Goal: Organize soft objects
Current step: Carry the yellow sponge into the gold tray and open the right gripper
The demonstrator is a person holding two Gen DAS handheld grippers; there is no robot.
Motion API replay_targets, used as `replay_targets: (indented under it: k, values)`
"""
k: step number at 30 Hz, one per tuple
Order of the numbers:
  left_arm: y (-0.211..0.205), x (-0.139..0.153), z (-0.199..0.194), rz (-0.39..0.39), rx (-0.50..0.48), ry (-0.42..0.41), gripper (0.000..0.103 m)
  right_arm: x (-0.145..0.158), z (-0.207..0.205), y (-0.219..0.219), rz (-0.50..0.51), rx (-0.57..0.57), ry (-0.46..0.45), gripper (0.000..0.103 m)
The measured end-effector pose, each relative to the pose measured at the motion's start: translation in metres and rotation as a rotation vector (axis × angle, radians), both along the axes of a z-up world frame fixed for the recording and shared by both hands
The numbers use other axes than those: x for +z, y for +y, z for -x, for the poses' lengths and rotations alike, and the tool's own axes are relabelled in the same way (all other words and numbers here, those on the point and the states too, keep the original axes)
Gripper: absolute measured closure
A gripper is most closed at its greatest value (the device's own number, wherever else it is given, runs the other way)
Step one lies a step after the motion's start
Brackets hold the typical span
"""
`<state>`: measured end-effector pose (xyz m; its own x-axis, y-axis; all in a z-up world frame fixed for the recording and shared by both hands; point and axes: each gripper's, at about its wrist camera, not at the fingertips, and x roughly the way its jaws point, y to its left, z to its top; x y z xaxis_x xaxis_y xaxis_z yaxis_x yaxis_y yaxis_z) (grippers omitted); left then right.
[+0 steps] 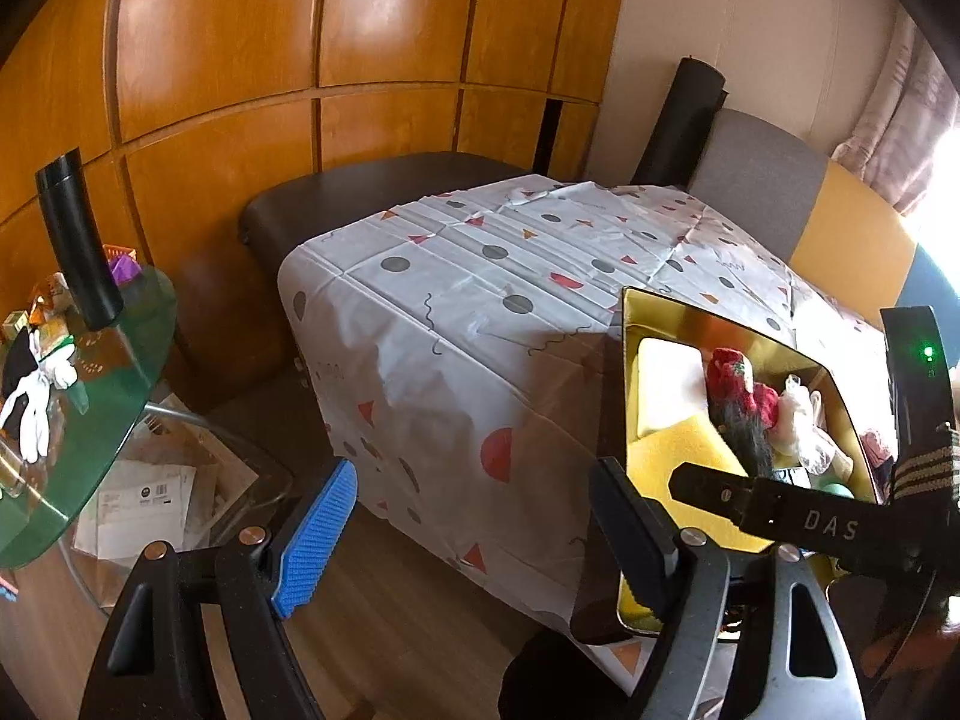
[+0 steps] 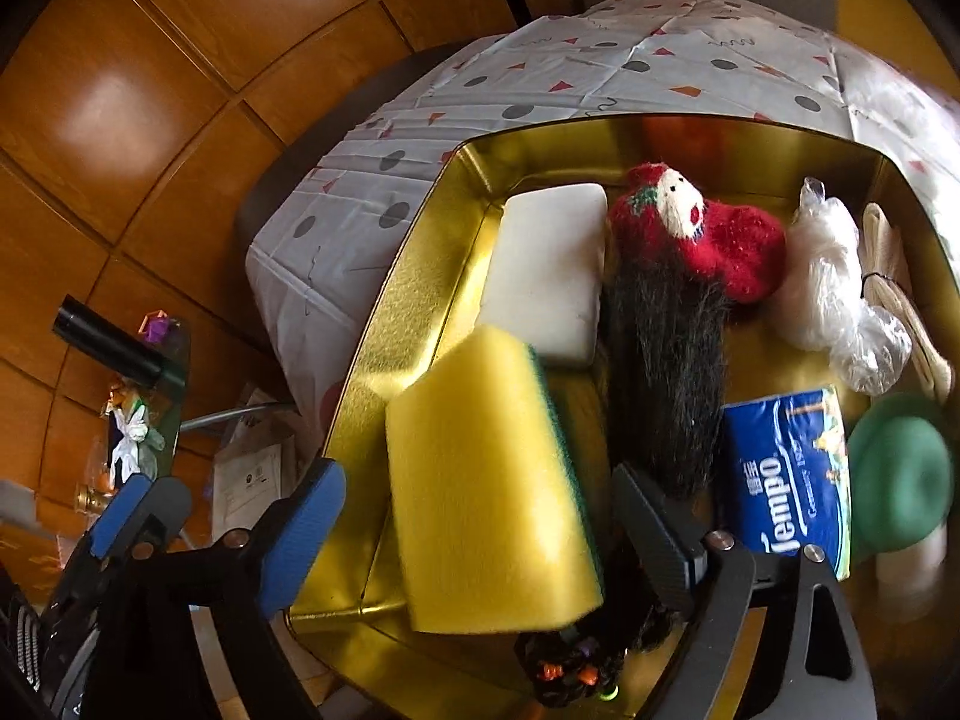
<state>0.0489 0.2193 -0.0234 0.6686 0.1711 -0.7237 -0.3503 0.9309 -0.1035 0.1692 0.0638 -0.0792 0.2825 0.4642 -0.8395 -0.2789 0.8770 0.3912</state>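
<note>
A gold tin [image 2: 420, 252] stands on a table under a patterned cloth [image 2: 600, 60]. In it lie a yellow sponge [image 2: 486, 480] with a green side, a white foam block [image 2: 552, 276], a red knitted toy [image 2: 708, 234], a black fur piece [image 2: 666, 372], a plastic bag [image 2: 828, 282], a blue tissue pack [image 2: 786, 480] and a green round thing [image 2: 900, 474]. My right gripper [image 2: 480, 522] is open, its pads on either side of the sponge and clear of it. My left gripper [image 1: 474, 534] is open and empty, left of the tin [image 1: 636, 360], off the table's corner.
A green glass side table [image 1: 102, 396] at the left carries a black flask [image 1: 75, 240], a white glove-like toy [image 1: 36, 396] and small clutter, with papers [image 1: 144, 504] beneath. A dark bench [image 1: 360, 192] and wooden panelling stand behind; a grey chair [image 1: 762, 180] is at the far right.
</note>
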Motion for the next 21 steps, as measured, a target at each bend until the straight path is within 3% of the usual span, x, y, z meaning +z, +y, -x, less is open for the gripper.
replay_targets:
  k: [11, 21]
  values:
    - [-0.017, 0.012, 0.005, -0.034, -0.045, -0.022, 0.022, 0.022, 0.022, -0.018, 0.025, -0.008, -0.101, 0.012]
    - [-0.039, 0.021, 0.007, -0.069, -0.105, -0.039, 0.022, 0.048, 0.049, -0.048, 0.133, -0.049, -0.274, 0.012]
